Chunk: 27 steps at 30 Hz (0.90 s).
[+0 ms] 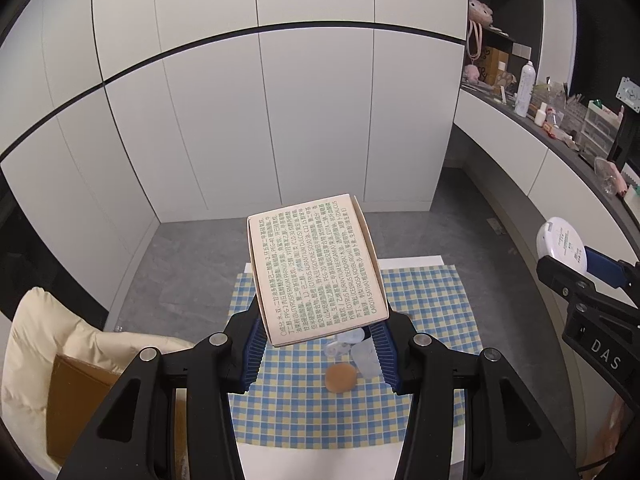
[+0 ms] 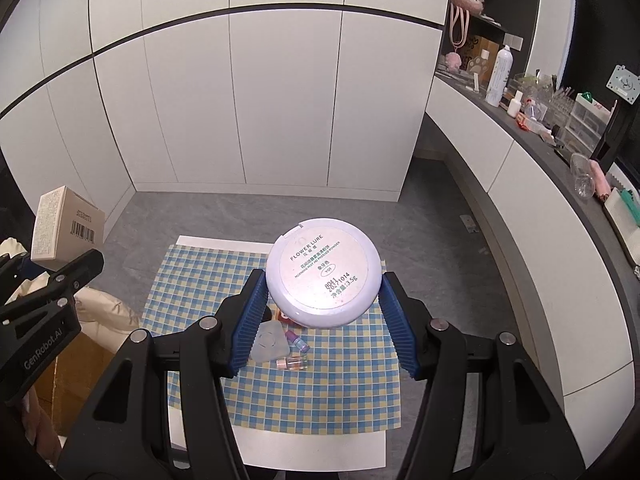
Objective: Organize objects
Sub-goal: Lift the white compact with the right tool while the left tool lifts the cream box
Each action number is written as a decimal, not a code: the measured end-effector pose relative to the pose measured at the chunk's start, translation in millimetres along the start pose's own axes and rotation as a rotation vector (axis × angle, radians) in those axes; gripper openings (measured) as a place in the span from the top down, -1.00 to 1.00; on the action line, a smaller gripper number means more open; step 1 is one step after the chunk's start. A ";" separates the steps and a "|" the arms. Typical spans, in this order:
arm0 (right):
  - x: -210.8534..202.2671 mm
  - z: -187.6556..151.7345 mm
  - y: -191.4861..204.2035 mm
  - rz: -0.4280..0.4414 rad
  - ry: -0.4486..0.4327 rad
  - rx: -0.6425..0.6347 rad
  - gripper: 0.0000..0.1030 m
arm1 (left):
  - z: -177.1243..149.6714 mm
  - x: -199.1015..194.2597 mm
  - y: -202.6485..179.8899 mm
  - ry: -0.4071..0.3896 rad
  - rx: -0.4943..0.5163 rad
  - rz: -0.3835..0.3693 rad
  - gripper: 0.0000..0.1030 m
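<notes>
Box, beige card with small print on its face, is pinched between the blue pads of the left gripper and held in the air above the checked cloth. The compact, a round white powder case, is clamped the same way in the right gripper, also above the cloth and to the right of the box.

On the cloth, below the compact, lie a clear rounded-triangle case, a small purple-capped vial, a little bottle of pinkish liquid and something red mostly hidden by the compact. The left view adds a round orange puff lying beside clear plastic pieces.

Left of the cloth sits a cardboard carton draped with a cream cushion; what it contains cannot be seen. Right of the cloth runs a dark counter crowded with bottles and clutter
</notes>
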State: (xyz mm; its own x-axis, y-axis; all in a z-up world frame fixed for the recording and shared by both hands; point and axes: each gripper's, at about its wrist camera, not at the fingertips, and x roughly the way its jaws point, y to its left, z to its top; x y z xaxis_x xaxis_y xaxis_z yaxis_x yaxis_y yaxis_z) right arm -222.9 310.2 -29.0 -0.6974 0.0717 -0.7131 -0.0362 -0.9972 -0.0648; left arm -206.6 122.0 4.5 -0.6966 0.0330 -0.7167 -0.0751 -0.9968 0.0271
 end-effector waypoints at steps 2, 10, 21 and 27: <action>-5.5 2.3 3.5 -0.002 -0.003 -0.005 -0.16 | 0.0 -2.9 1.0 0.003 0.001 -0.005 0.07; -22.9 7.8 15.7 0.008 -0.028 -0.032 -0.16 | -0.4 -20.7 9.4 -0.020 -0.013 -0.005 0.07; -36.0 2.8 20.4 -0.023 -0.036 -0.041 -0.16 | -5.2 -32.1 9.1 -0.029 -0.010 -0.016 0.07; -40.7 -0.4 19.0 -0.024 -0.031 -0.042 -0.16 | -11.0 -34.3 8.8 -0.016 -0.025 -0.027 0.07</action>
State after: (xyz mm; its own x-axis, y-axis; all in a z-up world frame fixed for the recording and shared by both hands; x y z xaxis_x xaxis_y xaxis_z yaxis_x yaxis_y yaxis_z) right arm -194.9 288.3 -1.4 -0.7188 0.0945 -0.6887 -0.0234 -0.9934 -0.1119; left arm -175.4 111.3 21.7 -0.7056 0.0604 -0.7060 -0.0758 -0.9971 -0.0096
